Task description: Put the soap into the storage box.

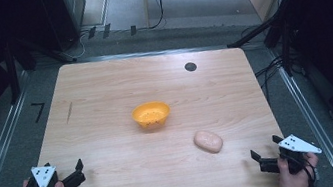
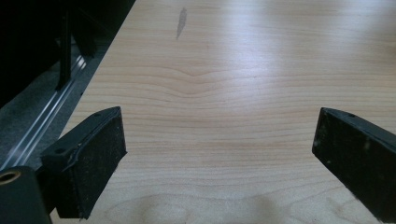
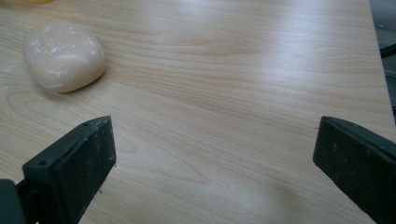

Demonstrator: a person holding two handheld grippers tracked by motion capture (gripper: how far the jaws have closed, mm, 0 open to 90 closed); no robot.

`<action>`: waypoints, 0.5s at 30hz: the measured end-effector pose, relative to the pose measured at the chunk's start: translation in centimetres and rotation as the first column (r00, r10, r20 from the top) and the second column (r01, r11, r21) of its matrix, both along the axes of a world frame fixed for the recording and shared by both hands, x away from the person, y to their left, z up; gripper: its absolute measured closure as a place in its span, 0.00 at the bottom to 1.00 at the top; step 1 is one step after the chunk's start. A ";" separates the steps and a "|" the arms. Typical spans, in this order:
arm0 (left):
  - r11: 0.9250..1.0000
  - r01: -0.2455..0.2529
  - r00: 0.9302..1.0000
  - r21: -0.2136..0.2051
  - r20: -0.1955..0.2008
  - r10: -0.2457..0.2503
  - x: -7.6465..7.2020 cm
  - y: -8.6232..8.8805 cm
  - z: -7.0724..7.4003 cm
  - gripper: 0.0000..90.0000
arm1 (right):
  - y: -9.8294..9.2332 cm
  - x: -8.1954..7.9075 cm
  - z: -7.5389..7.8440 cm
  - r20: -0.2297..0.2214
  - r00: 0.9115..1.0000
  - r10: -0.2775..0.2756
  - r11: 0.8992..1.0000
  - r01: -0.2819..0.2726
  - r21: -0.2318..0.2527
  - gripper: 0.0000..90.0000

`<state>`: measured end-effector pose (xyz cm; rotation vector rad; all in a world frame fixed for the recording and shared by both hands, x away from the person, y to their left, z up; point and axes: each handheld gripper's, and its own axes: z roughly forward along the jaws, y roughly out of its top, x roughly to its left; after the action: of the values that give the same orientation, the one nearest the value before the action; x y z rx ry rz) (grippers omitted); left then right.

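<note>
Wooden tabletop (image 1: 110, 133) carried an orange bowl (image 1: 151, 114) at centre and a pale pink soap-like lump (image 1: 208, 141) nearer the right gripper (image 1: 264, 158), likely its pick; left gripper (image 1: 78, 170) waited at its corner; both sets of jaws stood apart, empty.

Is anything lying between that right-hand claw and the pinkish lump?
Nothing: bare wooden table separates the right gripper from the pinkish lump, seen in the high view.
</note>
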<state>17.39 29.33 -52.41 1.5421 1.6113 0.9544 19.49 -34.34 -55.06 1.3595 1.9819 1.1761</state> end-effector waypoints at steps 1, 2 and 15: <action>1.000 0.004 1.000 0.009 -0.007 -0.004 0.0 0.0 0.0 0.03 | 0.0 0.1 0.0 -0.004 1.000 0.009 1.000 -0.009 0.001 0.03; 1.000 0.004 1.000 0.009 -0.007 -0.004 0.0 0.0 0.0 0.03 | 0.0 0.1 0.0 -0.010 1.000 0.013 1.000 -0.013 -0.005 0.05; 0.999 0.011 1.000 0.033 -0.014 -0.010 0.1 -0.3 0.0 0.03 | 1.3 1.3 2.7 -0.100 0.990 0.097 0.990 -0.106 -0.089 0.08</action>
<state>17.47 28.99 -52.41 1.5809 1.6026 0.9715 20.82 -33.03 -52.34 1.3033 2.1680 1.0644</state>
